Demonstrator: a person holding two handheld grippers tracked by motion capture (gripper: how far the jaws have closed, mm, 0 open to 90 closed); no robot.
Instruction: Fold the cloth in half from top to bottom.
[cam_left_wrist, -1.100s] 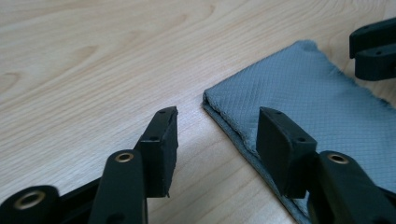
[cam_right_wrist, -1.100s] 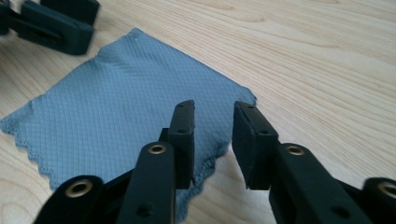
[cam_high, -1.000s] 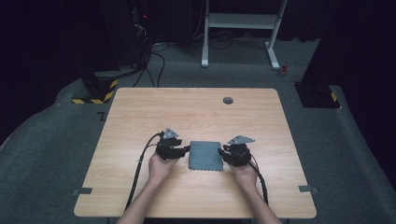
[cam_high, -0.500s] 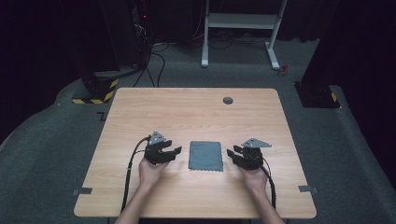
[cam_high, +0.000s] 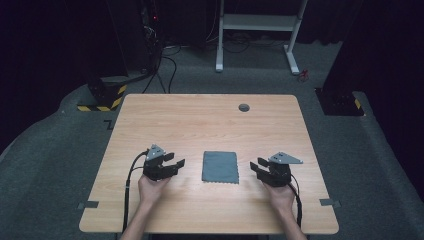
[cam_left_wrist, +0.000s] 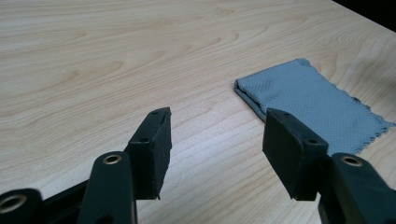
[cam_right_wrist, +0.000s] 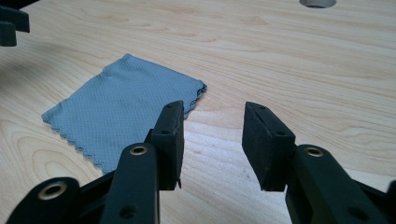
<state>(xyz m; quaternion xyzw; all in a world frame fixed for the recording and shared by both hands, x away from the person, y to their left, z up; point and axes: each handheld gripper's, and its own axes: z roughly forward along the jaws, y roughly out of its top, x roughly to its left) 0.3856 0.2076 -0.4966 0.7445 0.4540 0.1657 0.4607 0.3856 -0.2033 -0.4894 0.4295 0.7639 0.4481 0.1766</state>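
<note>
Folded grey cloth (cam_high: 220, 167) lies mid-table (cam_high: 200, 120); bare wood all round.

A light wooden table (cam_high: 210, 120) is set on a grey floor (cam_high: 380, 170). A round grommet hole (cam_high: 244, 107) is seen near its far edge. Beyond the table, a white desk frame (cam_high: 260, 30) is placed against a dark backdrop, with black cables (cam_high: 165, 70) trailed beside it. Yellow-and-black striped bases (cam_high: 102, 97) are seen at the far left corner, and grey tape strips (cam_high: 88, 204) near the front corners.
</note>
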